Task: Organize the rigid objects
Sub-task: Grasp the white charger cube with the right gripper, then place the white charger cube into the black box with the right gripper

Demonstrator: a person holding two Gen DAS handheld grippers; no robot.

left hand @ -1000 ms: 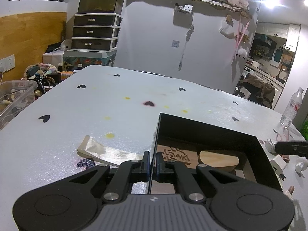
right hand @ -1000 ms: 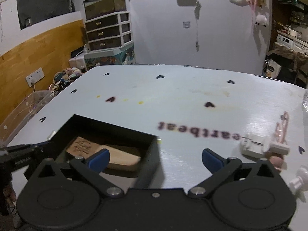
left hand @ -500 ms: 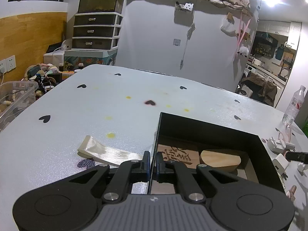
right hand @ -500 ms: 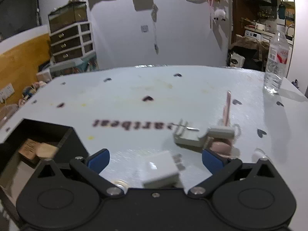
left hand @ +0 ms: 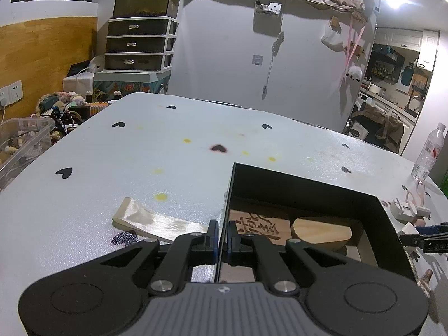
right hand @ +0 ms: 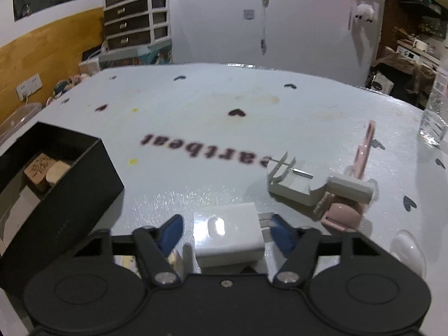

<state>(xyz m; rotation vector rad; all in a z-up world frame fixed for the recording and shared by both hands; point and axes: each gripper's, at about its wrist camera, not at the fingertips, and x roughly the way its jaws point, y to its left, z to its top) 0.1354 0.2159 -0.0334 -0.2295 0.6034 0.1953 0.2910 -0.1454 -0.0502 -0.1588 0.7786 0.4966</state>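
At lower centre of the right wrist view, the right hand-held gripper [right hand: 225,231] straddles a white charger block [right hand: 228,233], blue fingers partly open on either side, not yet touching it; likely the next item bound for the black box [right hand: 84,173] at left. Low in the left wrist view, the left hand-held gripper [left hand: 221,236] is pinched narrow on that box's near wall, seemingly to steady it. Inside lie a carved wooden block [left hand: 259,222] and a plain wooden piece [left hand: 322,231]. Upside-down lettering on the tabletop [right hand: 224,106] reads "eartbeat".
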